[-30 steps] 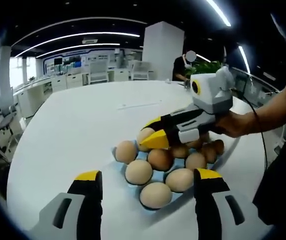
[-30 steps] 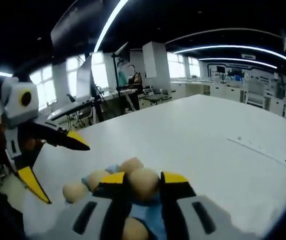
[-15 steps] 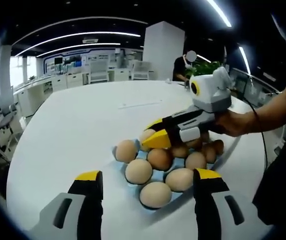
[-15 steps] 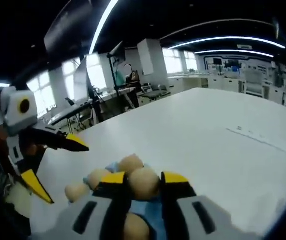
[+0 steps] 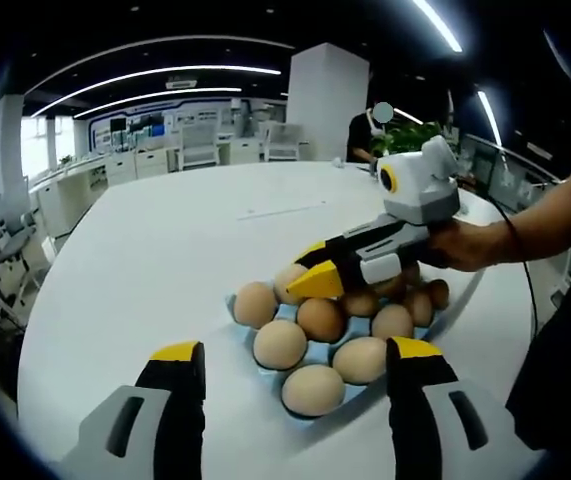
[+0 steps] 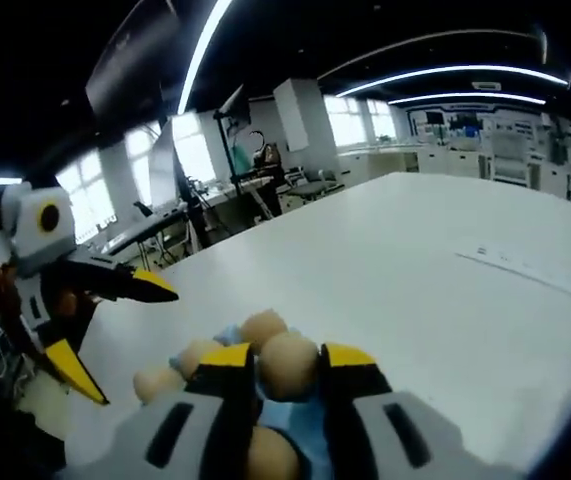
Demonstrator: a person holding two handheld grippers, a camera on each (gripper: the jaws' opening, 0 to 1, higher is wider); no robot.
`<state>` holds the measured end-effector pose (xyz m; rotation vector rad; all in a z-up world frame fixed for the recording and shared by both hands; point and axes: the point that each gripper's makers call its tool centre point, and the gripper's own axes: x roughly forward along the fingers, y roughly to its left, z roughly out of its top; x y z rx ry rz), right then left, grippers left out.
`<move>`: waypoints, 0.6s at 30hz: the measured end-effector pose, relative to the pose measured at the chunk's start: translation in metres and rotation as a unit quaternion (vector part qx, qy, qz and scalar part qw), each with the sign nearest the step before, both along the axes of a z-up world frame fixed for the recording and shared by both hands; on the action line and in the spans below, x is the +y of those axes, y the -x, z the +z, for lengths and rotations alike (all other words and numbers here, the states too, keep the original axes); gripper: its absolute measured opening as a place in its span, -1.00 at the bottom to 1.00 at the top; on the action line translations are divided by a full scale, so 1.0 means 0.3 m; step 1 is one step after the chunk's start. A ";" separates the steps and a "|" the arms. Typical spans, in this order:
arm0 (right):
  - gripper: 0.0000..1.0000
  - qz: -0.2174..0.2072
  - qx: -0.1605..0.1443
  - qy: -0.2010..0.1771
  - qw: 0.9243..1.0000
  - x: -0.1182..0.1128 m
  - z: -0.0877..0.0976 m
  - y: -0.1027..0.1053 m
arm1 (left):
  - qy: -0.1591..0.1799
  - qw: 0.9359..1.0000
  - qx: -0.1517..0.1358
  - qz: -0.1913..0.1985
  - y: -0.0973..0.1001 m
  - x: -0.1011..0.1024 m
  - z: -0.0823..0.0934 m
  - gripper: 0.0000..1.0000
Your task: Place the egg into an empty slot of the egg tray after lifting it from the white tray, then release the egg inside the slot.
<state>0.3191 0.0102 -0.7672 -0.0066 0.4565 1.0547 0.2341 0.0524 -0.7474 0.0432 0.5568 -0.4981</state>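
A blue egg tray (image 5: 239, 308) lies on the white table with several brown eggs in it. My right gripper (image 6: 287, 362) is shut on one brown egg (image 6: 287, 366), held just over the tray's far left part; blue tray (image 6: 291, 428) shows under the jaws. In the left gripper view the same right gripper (image 5: 317, 280) reaches in from the right, its held egg (image 5: 289, 279) partly hidden behind the yellow tips. My left gripper (image 5: 295, 352) stands open just short of the tray's near edge with nothing between its jaws. From the right gripper view, the left gripper (image 6: 133, 345) hangs open at the left.
A person's hand (image 5: 470, 245) and forearm hold the right gripper. A white rim (image 5: 457, 308) curves along the tray's right side. The round white table (image 5: 165, 240) stretches far and left. Desks, chairs, a plant and a person stand beyond it.
Almost nothing differs. The right gripper stays shut on the egg over the tray, drifting very slightly. The left gripper's view has shifted a little, and its jaws stay open.
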 end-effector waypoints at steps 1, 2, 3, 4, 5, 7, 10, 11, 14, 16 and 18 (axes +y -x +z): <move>-0.50 -0.001 0.005 -0.007 1.000 -0.001 0.008 0.001 | 0.000 1.000 -0.001 0.000 0.000 0.001 0.001 0.48; -0.50 -0.003 0.011 -0.015 1.000 -0.002 0.017 0.003 | 0.002 1.000 -0.001 0.001 0.000 0.001 0.004 0.48; -0.50 -0.004 0.011 -0.022 1.000 -0.006 0.032 0.003 | 0.002 1.000 -0.001 0.001 0.000 0.001 0.005 0.48; -0.50 -0.004 0.006 -0.027 1.000 -0.014 0.048 0.006 | 0.001 1.000 -0.002 0.001 0.000 0.001 0.006 0.48; -0.50 -0.005 0.001 -0.030 1.000 -0.022 0.063 0.011 | 0.001 1.000 -0.002 0.000 0.000 0.000 0.007 0.48; -0.50 -0.020 -0.016 -0.038 0.999 -0.060 0.098 0.006 | 0.001 1.000 -0.002 -0.001 0.000 -0.003 0.007 0.47; -0.50 -0.060 -0.043 -0.037 0.997 -0.163 0.129 -0.012 | 0.003 1.000 -0.004 -0.004 0.000 -0.013 0.010 0.47; -0.51 -0.067 -0.046 -0.037 0.996 -0.183 0.132 -0.014 | 0.003 1.000 -0.004 -0.004 0.000 -0.015 0.010 0.47; -0.51 -0.133 -0.049 -0.034 0.989 -0.341 0.137 -0.039 | 0.003 1.000 -0.005 -0.010 -0.001 -0.025 0.011 0.47; -0.52 -0.181 -0.046 -0.029 0.982 -0.455 0.126 -0.058 | 0.004 1.000 -0.006 -0.012 -0.002 -0.028 0.013 0.47; -0.53 -0.227 -0.045 -0.021 0.973 -0.571 0.112 -0.074 | 0.005 1.000 -0.006 -0.013 -0.004 -0.031 0.014 0.47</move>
